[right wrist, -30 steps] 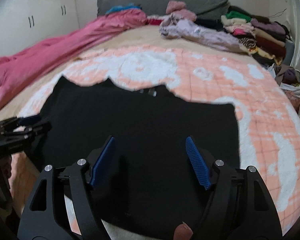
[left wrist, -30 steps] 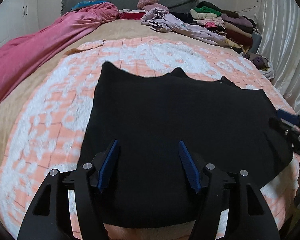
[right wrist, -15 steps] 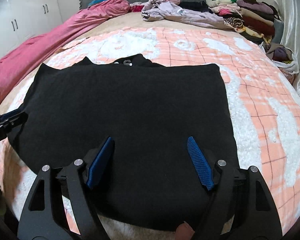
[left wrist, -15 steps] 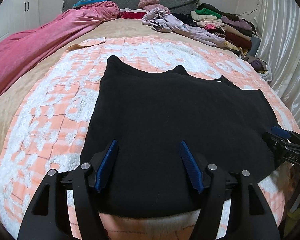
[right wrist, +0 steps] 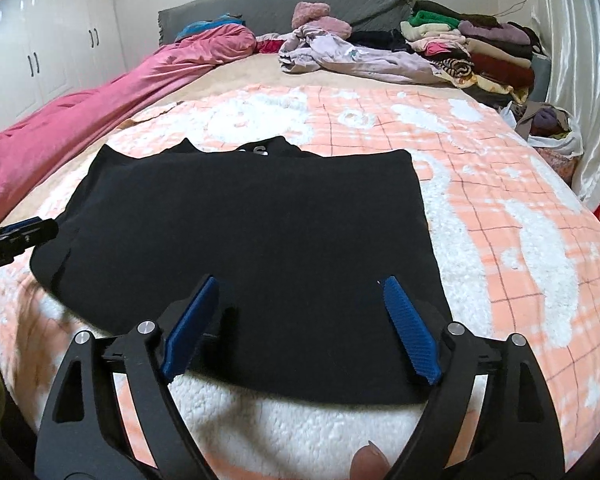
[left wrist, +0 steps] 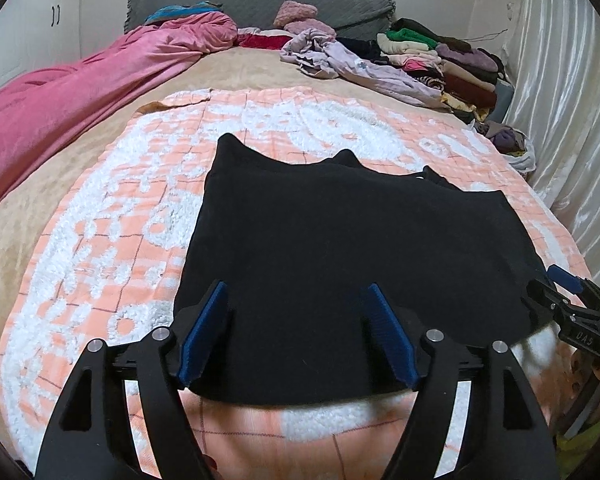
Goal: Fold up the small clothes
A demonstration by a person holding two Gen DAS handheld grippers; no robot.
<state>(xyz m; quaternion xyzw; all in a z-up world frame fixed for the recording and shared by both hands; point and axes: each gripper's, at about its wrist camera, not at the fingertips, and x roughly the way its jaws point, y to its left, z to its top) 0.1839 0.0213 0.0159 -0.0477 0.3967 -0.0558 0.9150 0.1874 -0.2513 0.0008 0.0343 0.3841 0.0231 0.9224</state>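
A black garment [left wrist: 340, 240] [right wrist: 252, 216] lies flat and folded on the orange-and-white blanket [left wrist: 100, 240] [right wrist: 520, 220]. My left gripper [left wrist: 296, 292] hovers above its near-left edge. The jaws are opening and the blue pads grip nothing. My right gripper [right wrist: 300, 284] hangs over the near-right edge, its jaws also opening, with only cloth below them. The right gripper [left wrist: 560, 292] also shows at the right edge of the left wrist view. The left gripper [right wrist: 16, 232] shows at the left edge of the right wrist view.
A pink quilt [left wrist: 80, 92] [right wrist: 100, 100] runs along the left side of the bed. Loose and stacked clothes [left wrist: 440, 60] [right wrist: 460, 48] fill the far right by the grey headboard [left wrist: 260, 0]. A bag of clothes [right wrist: 548, 128] sits by the curtain [left wrist: 560, 100].
Both grippers have drawn back toward the near edge of the bed, and their jaws stand wider. The black garment now lies flatter and more squared on the blanket.
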